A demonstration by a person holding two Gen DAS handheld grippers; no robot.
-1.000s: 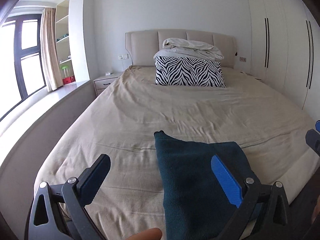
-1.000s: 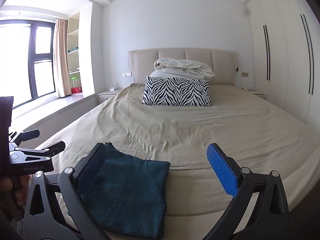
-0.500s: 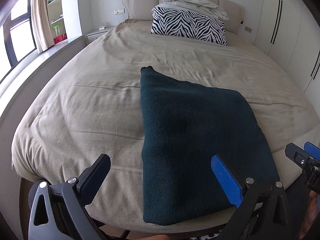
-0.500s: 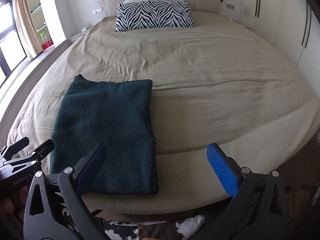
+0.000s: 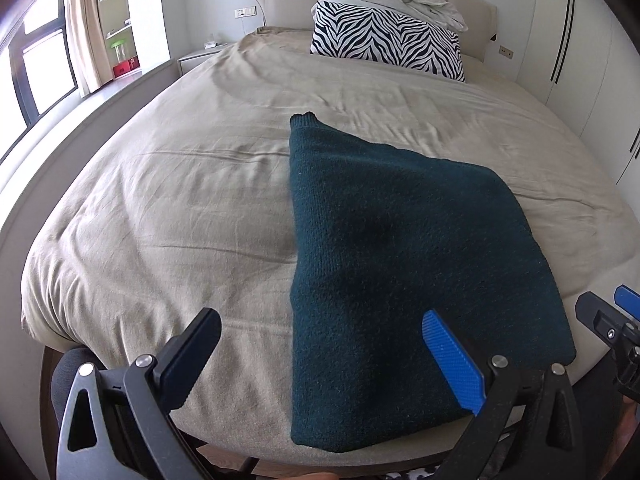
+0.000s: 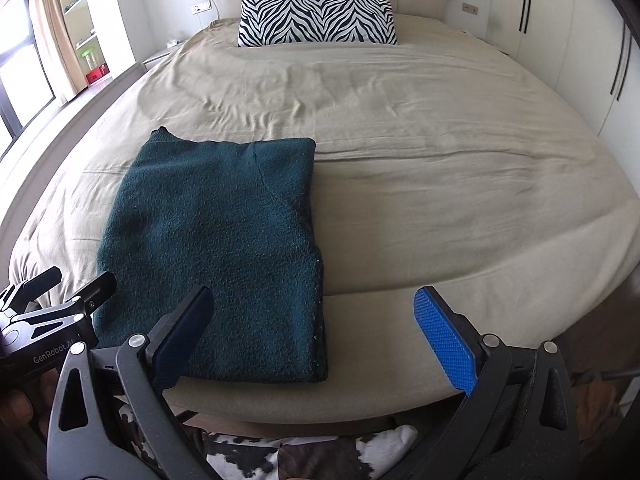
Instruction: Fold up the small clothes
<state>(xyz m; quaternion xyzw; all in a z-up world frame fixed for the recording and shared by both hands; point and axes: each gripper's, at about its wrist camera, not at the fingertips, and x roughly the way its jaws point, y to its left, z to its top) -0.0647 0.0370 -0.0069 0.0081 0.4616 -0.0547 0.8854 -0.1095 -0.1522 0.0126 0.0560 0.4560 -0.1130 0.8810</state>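
While we hover at the foot of the bed [image 6: 400,120], our left gripper [image 5: 332,356] and right gripper [image 6: 320,340] spread wide and empty, folded dark green sweater [image 6: 224,240] flat near the bed's edge, zebra pillow [image 6: 318,18] far behind

Left claw [image 5: 324,354] and right claw [image 6: 320,336] both gape wide, holding nothing, side by side

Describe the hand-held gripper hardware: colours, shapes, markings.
Both alike: the left hand-held gripper and right hand-held gripper have black frames with triangular cutouts and silver bolts, and paddle-shaped fingers with textured blue pads. White "GenRobot.AI" lettering shows on the left unit's body in the right wrist view.
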